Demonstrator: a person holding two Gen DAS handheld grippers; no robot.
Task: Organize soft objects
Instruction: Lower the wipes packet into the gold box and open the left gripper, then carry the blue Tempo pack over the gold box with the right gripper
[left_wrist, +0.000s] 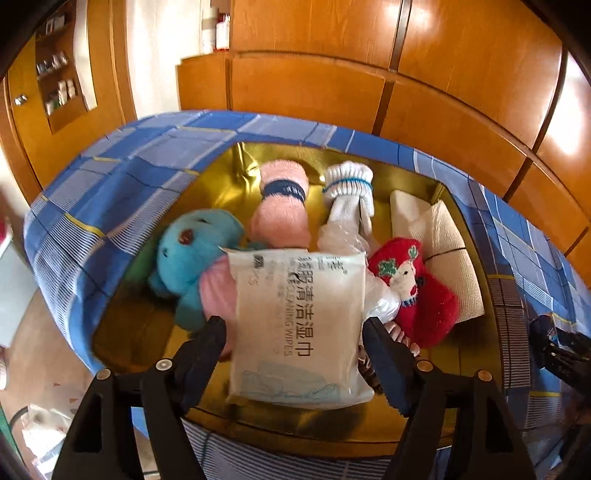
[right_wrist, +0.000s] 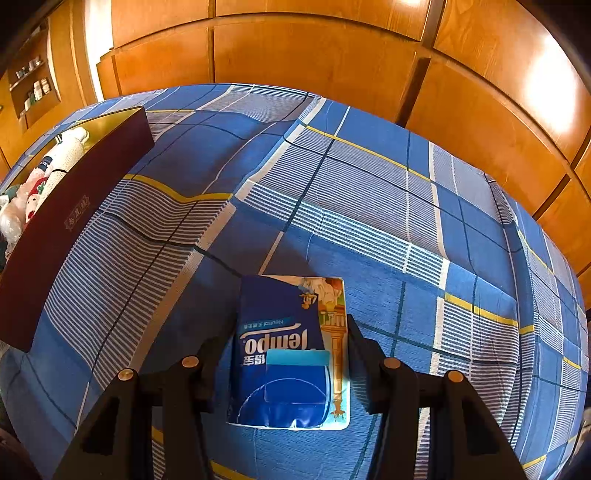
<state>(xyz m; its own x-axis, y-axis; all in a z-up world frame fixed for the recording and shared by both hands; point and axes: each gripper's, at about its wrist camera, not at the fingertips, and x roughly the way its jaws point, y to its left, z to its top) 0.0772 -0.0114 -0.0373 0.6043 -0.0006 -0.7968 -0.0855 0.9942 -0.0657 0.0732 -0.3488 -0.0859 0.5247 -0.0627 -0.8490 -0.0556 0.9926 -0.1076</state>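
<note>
A white wet-wipes pack (left_wrist: 295, 325) lies in the gold-lined box (left_wrist: 147, 325), on top of other soft things. My left gripper (left_wrist: 293, 321) is open around the pack, with a finger at each side and a small gap on the left. Also in the box are a blue plush toy (left_wrist: 192, 251), a pink sock roll (left_wrist: 280, 206), white socks (left_wrist: 347, 184), a red Christmas sock (left_wrist: 417, 288) and a cream cloth (left_wrist: 450, 251). My right gripper (right_wrist: 282, 332) is shut on a blue Tempo tissue pack (right_wrist: 288, 354), low over the bed.
The box (right_wrist: 66, 221), dark maroon outside, stands on a bed with a blue plaid sheet (right_wrist: 369, 203), left of my right gripper. Wooden wardrobe doors (right_wrist: 295, 55) run behind the bed. A clear plastic bag (left_wrist: 343, 236) lies among the box's contents.
</note>
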